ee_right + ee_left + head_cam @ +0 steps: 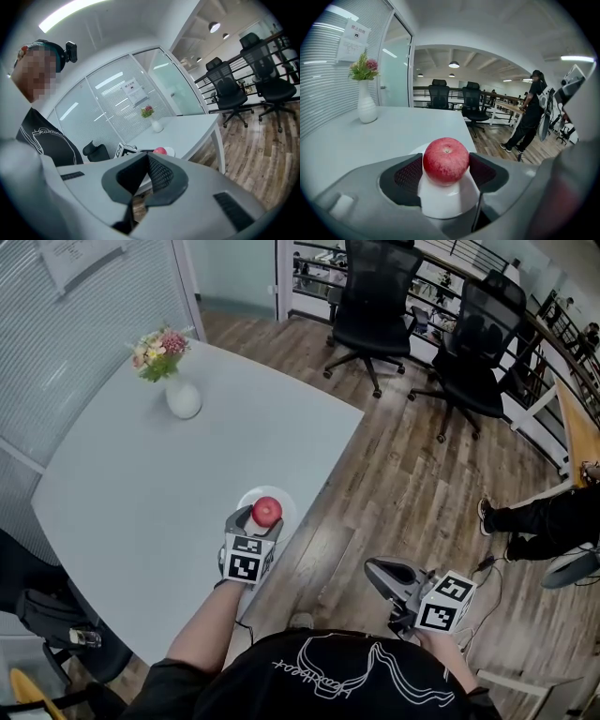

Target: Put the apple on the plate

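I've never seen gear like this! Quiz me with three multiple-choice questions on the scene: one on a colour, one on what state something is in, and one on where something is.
1. The vase is:
A blue; B green; C white.

2. The right gripper is:
A shut and empty; B wide open; C holding the vase.

3. The apple is:
A beside the vase; B in the left gripper, over the plate; C in the right gripper.

Answers:
1. C, its body is plain white.
2. A, its pads meet with nothing between them.
3. B, both pads press the apple's sides, with the plate just beneath.
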Demonstrator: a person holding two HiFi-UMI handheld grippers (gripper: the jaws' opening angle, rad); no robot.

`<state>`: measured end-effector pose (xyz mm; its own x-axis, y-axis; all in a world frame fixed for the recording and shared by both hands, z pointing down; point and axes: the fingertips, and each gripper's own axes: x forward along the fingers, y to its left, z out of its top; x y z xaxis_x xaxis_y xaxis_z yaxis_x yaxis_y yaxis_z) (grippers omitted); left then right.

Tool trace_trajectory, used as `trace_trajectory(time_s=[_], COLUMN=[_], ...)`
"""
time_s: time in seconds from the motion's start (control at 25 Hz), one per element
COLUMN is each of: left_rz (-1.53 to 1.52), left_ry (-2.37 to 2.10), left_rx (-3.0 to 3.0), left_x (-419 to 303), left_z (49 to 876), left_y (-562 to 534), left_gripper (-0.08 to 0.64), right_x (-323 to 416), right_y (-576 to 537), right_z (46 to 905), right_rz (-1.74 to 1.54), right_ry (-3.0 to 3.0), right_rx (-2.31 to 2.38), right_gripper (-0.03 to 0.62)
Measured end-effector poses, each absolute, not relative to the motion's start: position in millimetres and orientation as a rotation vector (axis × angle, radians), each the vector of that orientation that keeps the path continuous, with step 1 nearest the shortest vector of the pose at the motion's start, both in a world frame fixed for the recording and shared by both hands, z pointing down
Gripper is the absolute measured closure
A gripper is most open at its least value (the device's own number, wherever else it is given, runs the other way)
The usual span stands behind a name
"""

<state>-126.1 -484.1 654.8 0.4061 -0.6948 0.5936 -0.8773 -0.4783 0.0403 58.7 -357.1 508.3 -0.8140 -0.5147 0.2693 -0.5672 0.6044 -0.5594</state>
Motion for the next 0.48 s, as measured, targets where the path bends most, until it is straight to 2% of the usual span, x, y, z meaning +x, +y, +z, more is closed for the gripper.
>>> trace_trajectory(time_s=[0.28, 0.48], left_rz=[0.716, 0.643], left_ry=[-1.350, -1.404], left_rx=[2.321, 2.290], left_x=[-127, -137], left_z=[657, 633], left_y=[-484, -471], left_gripper=[0.216, 0.218], right_x=[58, 55], right_y=[-358, -354], right_z=[503, 497], right_rz=[0.978, 0.914], right_ry=[-2.746, -2.754], right_rx=[0.916, 0.889], right_gripper=[0.583, 0.583])
